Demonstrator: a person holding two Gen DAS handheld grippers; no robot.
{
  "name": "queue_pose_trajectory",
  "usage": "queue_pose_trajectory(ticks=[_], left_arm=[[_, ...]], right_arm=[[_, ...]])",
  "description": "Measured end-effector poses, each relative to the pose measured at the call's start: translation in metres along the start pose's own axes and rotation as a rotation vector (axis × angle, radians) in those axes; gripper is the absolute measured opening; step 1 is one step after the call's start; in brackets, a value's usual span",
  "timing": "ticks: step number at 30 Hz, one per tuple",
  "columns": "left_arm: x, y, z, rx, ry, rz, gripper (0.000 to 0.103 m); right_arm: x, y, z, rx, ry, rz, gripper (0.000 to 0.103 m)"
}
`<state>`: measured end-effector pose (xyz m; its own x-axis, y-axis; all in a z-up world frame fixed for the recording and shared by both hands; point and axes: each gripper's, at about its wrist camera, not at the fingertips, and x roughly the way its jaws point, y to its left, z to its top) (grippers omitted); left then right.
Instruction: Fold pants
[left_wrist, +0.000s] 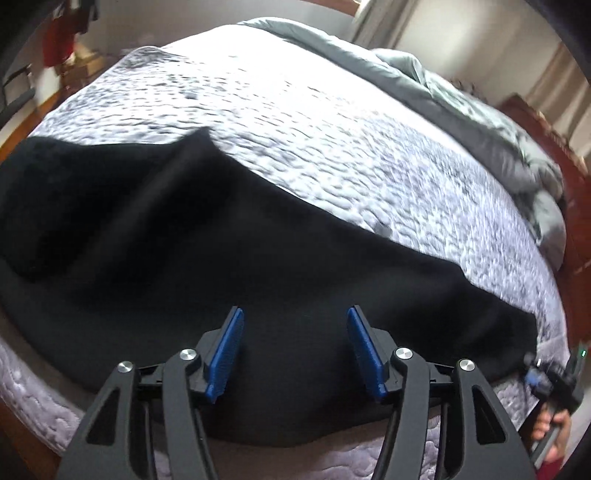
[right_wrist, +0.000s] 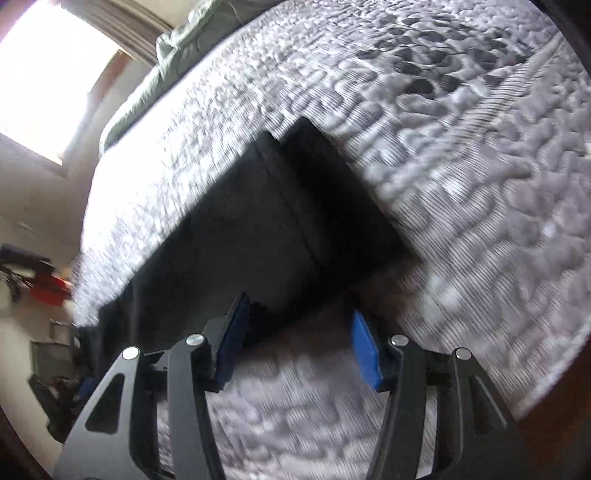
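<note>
Pants, black and spread lengthwise, lie along the near edge of a bed covered with a pale grey quilted spread. Seen from my left wrist, the dark cloth fills the lower half of the view and runs from the far left to the right edge of the mattress, with one raised fold peaking toward the upper left. My left tongs hang over the middle of that cloth with their blue pads standing well apart, about half open, and nothing is gripped between them. At the far right of that view a hand holds the handle of my other tool beside the end of the pants. From my right wrist, the pants show as a dark strip ending in a squared end, lying on the patterned quilt. My right tongs are also about half open and hold nothing; the left pad sits over the edge of the black cloth, though I cannot tell whether it touches, and the right pad is over bare quilt. A rumpled grey-green duvet is heaped along the far side of the bed. Both views are smeared with blur, so fine detail in the fabric is lost.
</note>
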<state>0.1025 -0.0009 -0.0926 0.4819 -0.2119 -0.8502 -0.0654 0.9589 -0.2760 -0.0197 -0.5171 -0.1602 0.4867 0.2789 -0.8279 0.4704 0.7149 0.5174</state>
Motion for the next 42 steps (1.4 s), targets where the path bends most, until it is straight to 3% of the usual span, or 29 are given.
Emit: queue_pose_trajectory(ticks=[2,3,6,11,13,16,19,20,24,27,29,31,34,42], left_arm=[[0.005,-0.006,-0.002,0.02,0.007,0.01,0.061],[0.007,-0.009,-0.002,0.029,0.01,0.02,0.063],[0.007,-0.009,-0.01,0.042,0.012,0.044,0.064],[0.004,-0.019,-0.013,0.087,-0.039,0.104,0.065],[0.007,-0.022,-0.014,0.131,-0.066,0.151,0.069],[0.03,-0.013,-0.018,0.151,-0.012,0.194,0.07],[0.034,-0.016,-0.025,0.208,-0.041,0.216,0.072],[0.033,-0.017,-0.025,0.216,-0.039,0.219,0.072],[0.02,-0.015,-0.024,0.173,-0.028,0.181,0.072],[0.014,-0.016,-0.028,0.2,-0.081,0.169,0.073],[0.036,-0.008,-0.031,0.204,-0.026,0.17,0.076],[0.031,-0.013,-0.03,0.225,-0.04,0.177,0.076],[0.018,-0.012,-0.025,0.202,-0.019,0.124,0.076],[-0.026,0.036,-0.021,0.091,-0.069,0.14,0.081]], right_arm=[[0.007,-0.003,0.006,0.015,-0.027,0.041,0.054],[0.01,-0.003,0.009,0.016,-0.043,0.049,0.048],[0.009,-0.002,0.016,0.013,-0.066,0.088,0.01],[-0.057,0.023,0.022,-0.088,-0.219,0.219,0.009],[-0.078,0.03,0.02,-0.117,-0.271,0.227,0.009],[-0.063,0.012,0.023,-0.089,-0.216,0.108,0.009],[-0.008,-0.017,0.02,-0.02,-0.066,-0.028,0.009],[0.002,-0.022,0.014,-0.017,-0.064,-0.04,0.009],[-0.005,-0.023,0.01,0.013,-0.087,-0.009,0.009],[-0.012,-0.019,0.014,-0.005,-0.096,-0.024,0.009],[0.0,-0.017,0.017,0.021,-0.062,-0.052,0.01],[0.004,-0.015,0.02,0.027,-0.054,-0.066,0.01],[-0.006,-0.003,0.021,0.009,-0.072,-0.09,0.01],[-0.045,0.082,0.018,-0.139,-0.194,-0.082,0.01]])
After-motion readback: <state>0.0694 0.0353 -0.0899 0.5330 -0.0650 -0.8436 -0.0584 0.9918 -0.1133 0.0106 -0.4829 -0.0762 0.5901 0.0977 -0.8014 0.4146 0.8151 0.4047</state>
